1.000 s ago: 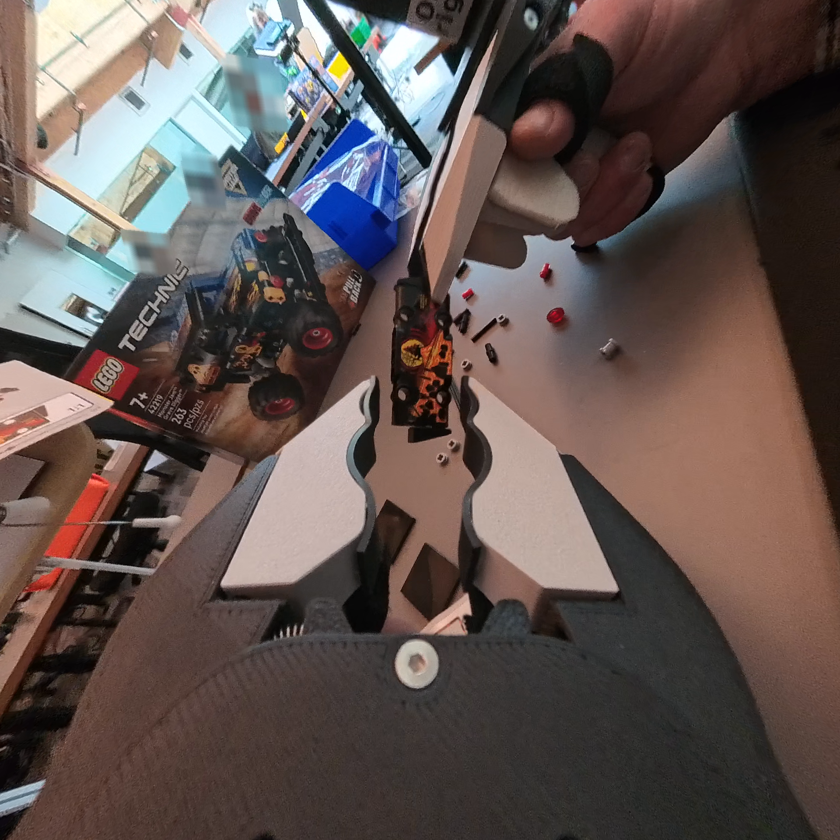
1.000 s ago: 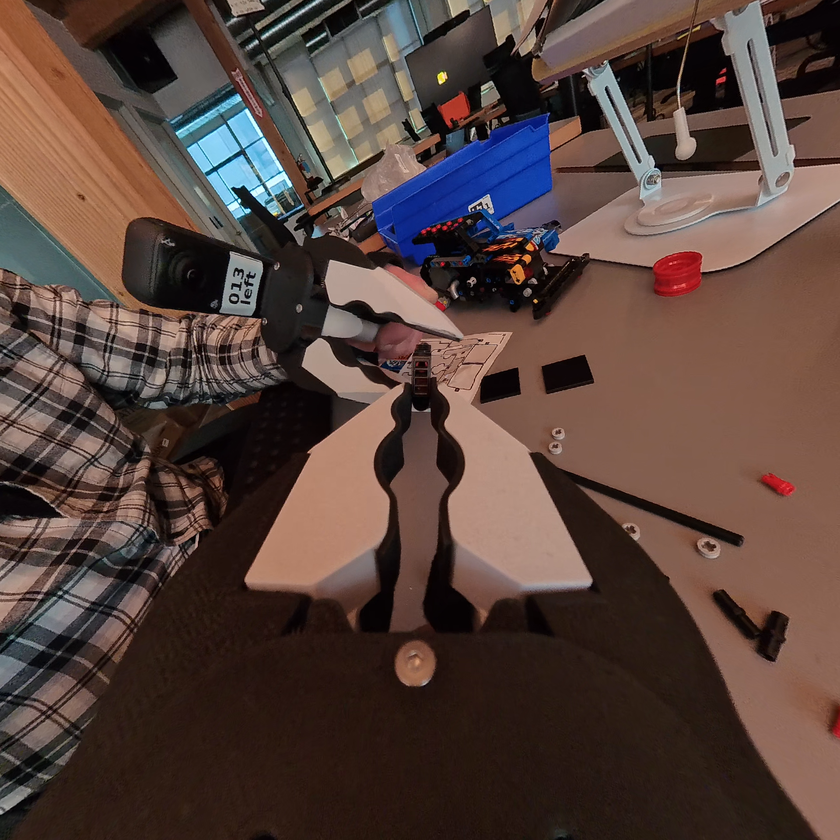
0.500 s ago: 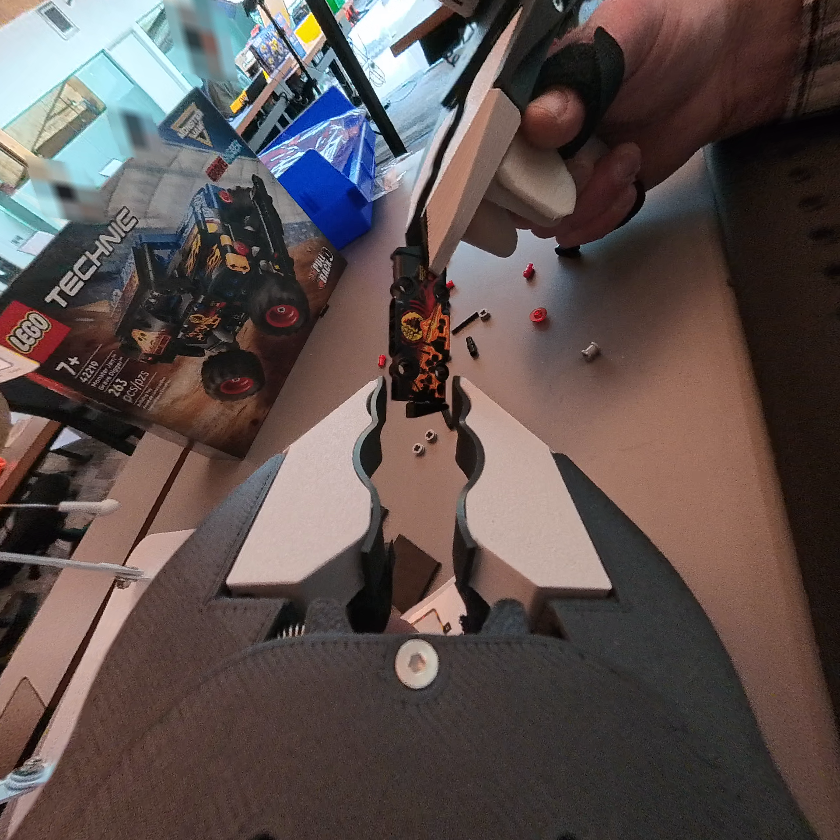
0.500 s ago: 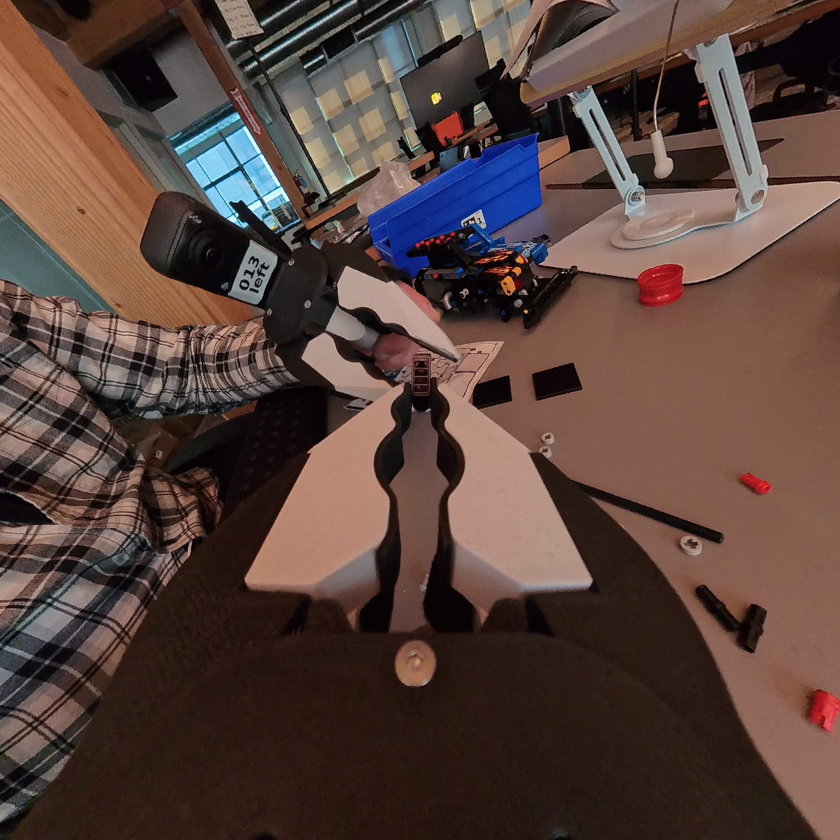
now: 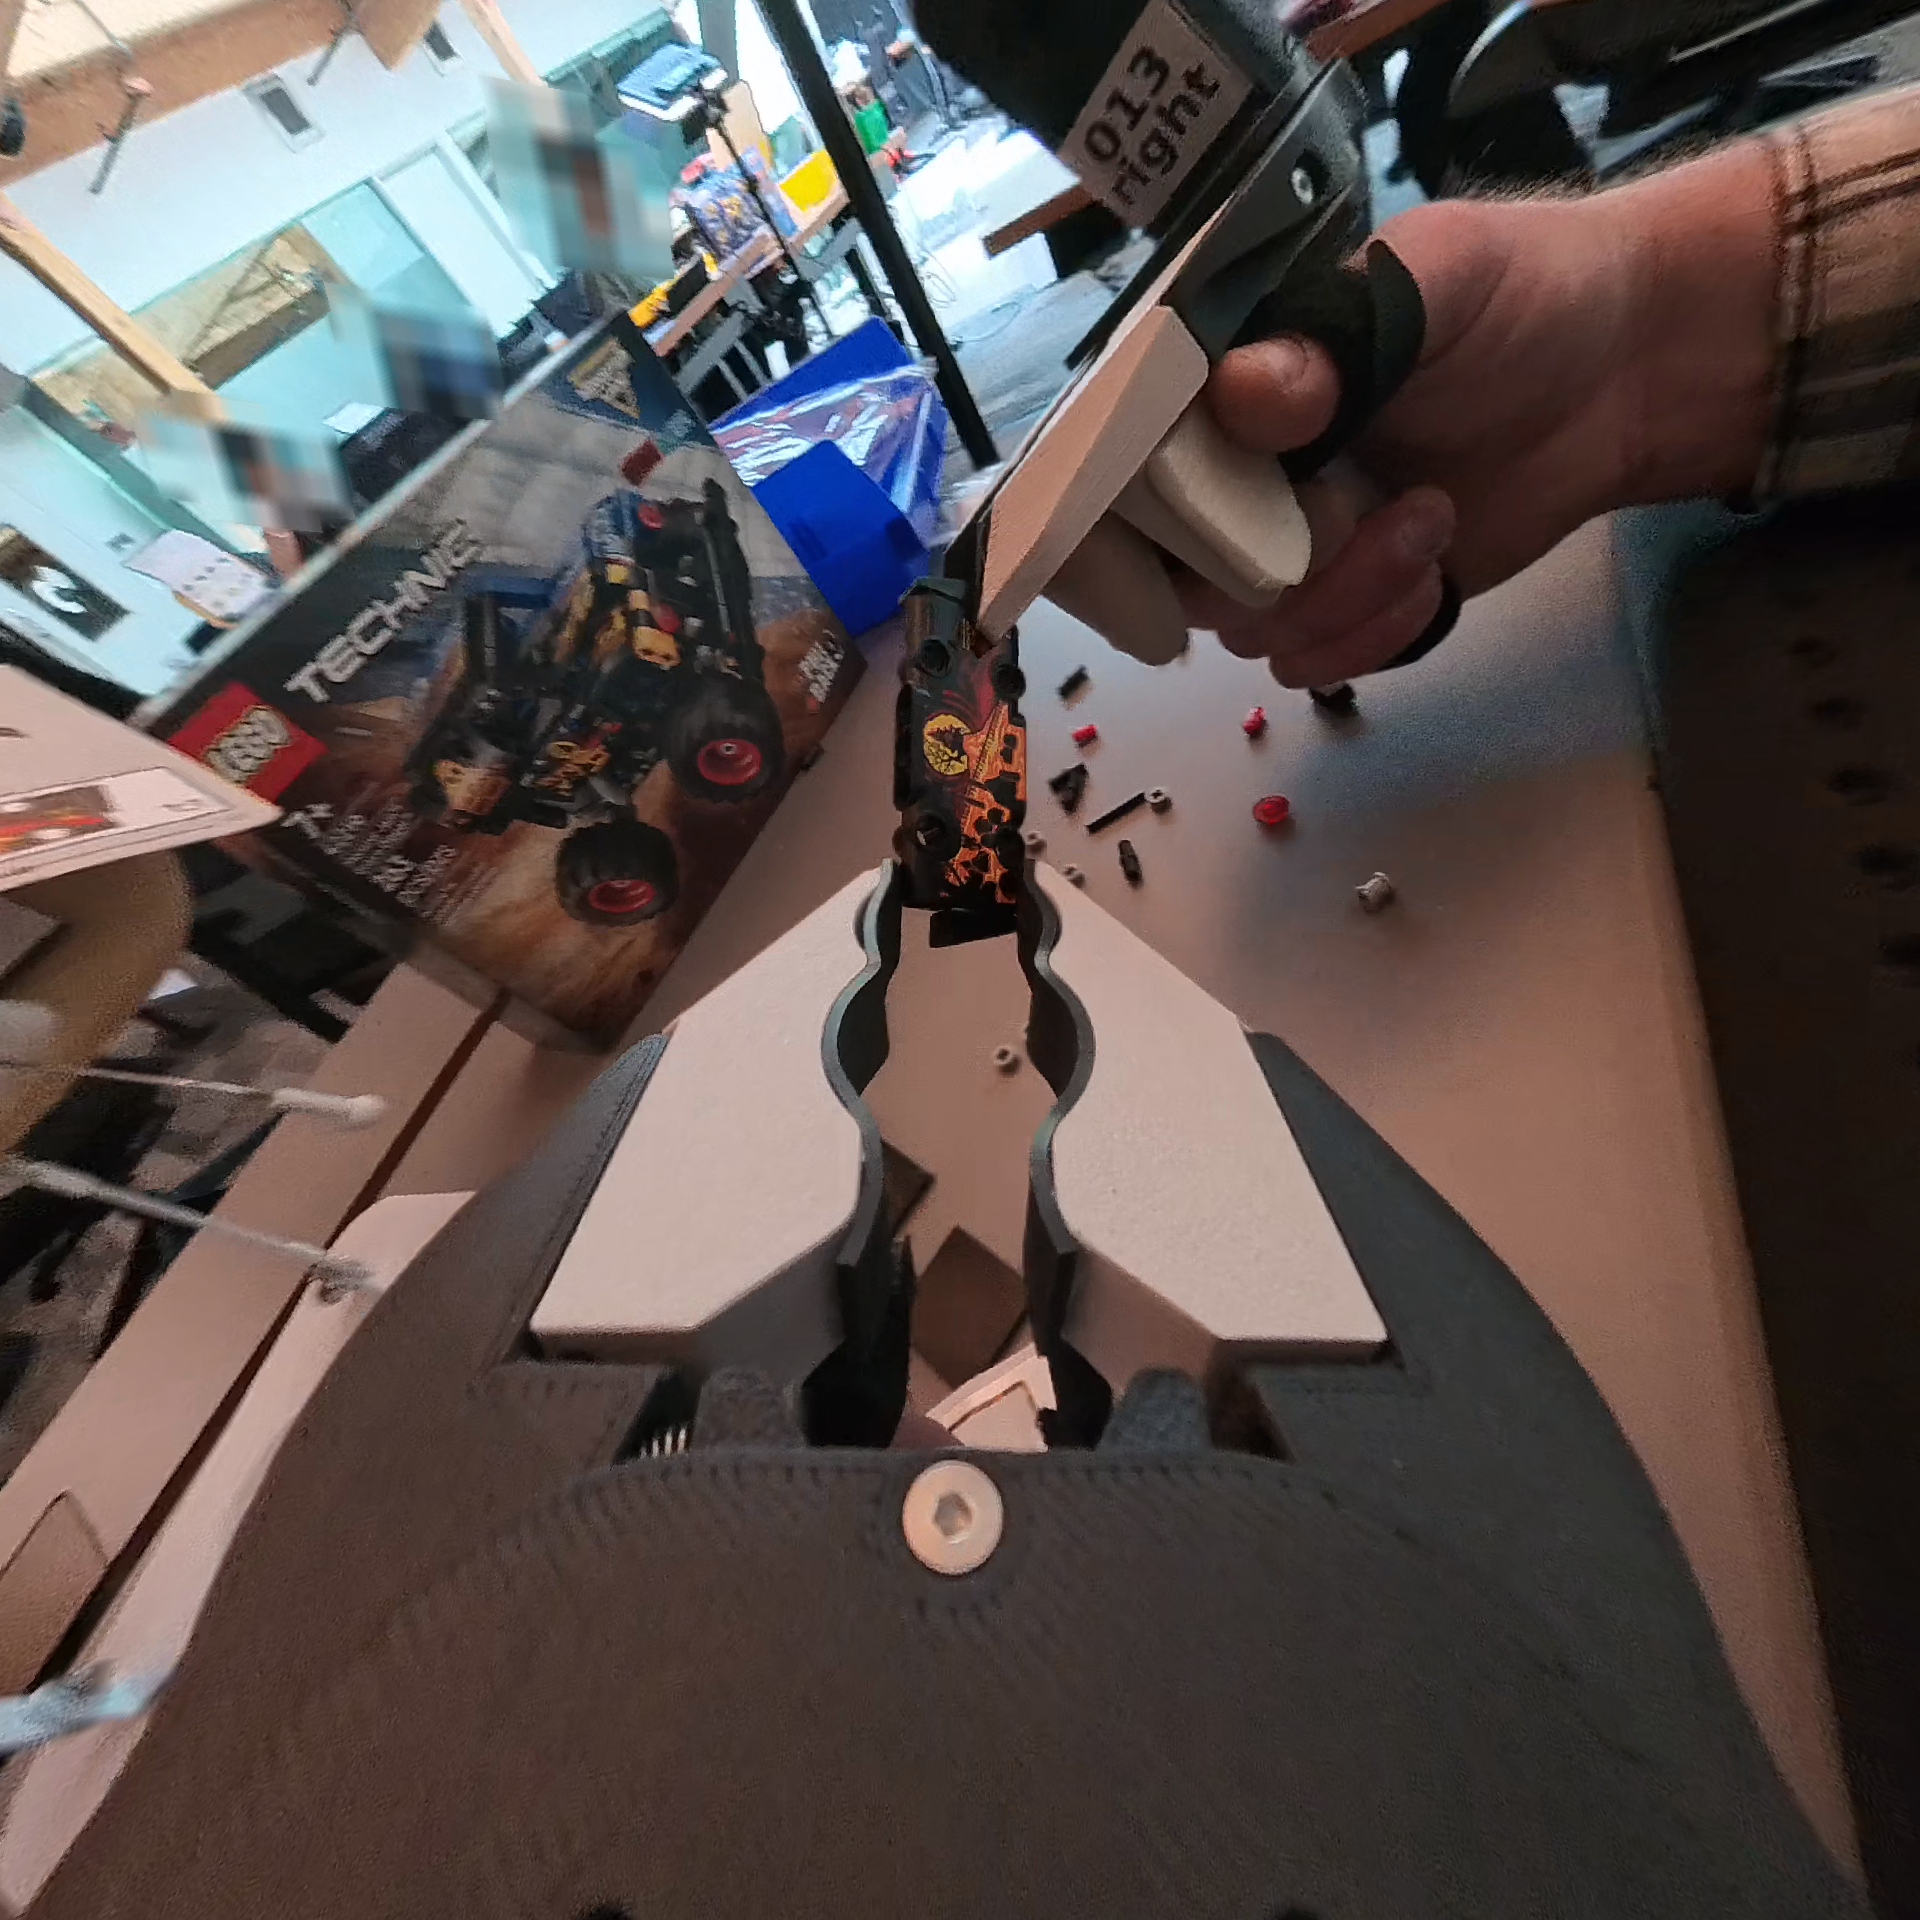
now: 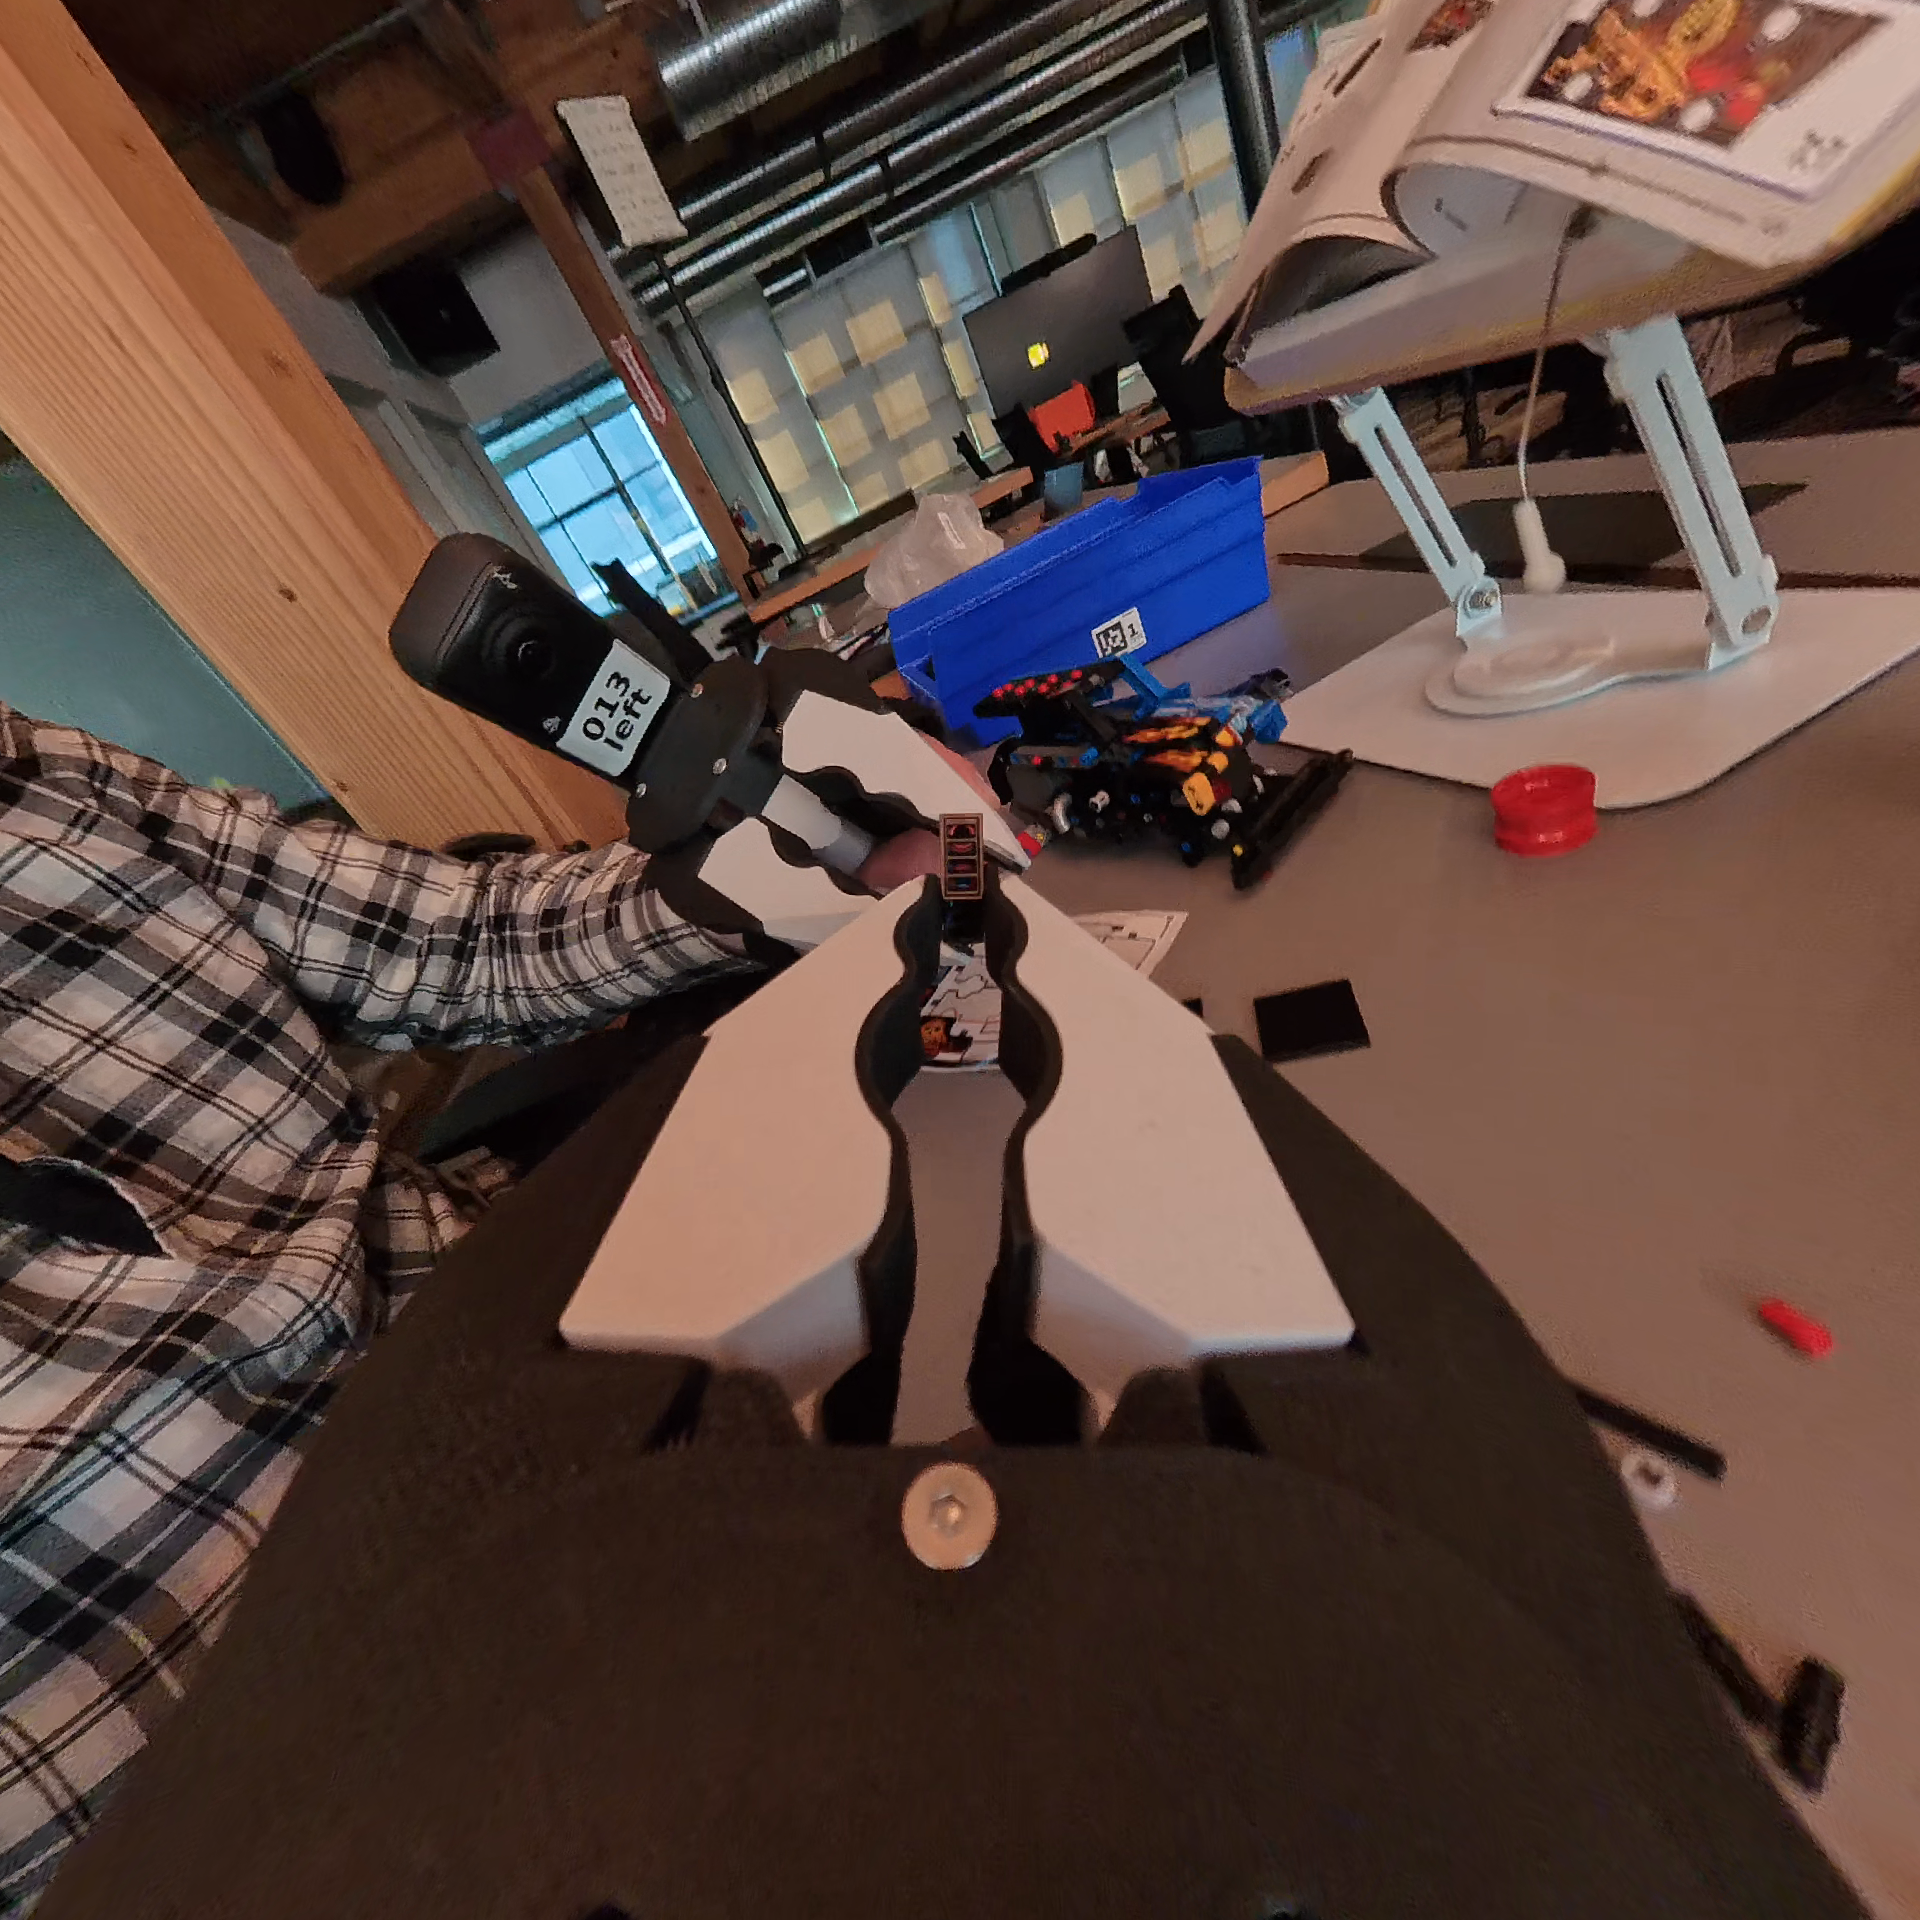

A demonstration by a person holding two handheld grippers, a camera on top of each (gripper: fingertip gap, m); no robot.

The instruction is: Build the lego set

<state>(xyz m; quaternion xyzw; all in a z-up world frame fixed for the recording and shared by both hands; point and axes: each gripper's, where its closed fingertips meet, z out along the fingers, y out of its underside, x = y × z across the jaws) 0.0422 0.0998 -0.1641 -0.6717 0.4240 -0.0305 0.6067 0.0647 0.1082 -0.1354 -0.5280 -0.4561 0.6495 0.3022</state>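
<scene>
Left wrist view: my left gripper (image 5: 958, 894) had its tips closed around the lower end of the black flame-printed panel (image 5: 964, 774), which stood in the air above the grey table (image 5: 1455, 1091). The panel's long axis ran from six o'clock up to twelve, straight ahead along my fingers. At its upper end my right gripper (image 5: 971, 613) came down from one o'clock and pinched the top edge, my right hand (image 5: 1475, 416) behind it. So the panel was held at both ends, each gripper equally near. Loose pins and small red parts (image 5: 1270, 810) lay at two o'clock, well apart from the panel, and the set's box (image 5: 540, 727) stood at ten o'clock.

Right wrist view: my right gripper (image 6: 961, 899) was clamped on the same panel (image 6: 960, 854), seen edge-on as a thin strip poking out toward twelve o'clock. My left gripper (image 6: 997, 847) reached in from ten o'clock, its tip touching the panel. The half-built truck (image 6: 1143, 769) sat at one o'clock beside the blue bin (image 6: 1091, 592), with a red wheel hub (image 6: 1545, 808) at two o'clock. I judged that the coming move hinged on one gripper letting go without tilting the panel.
</scene>
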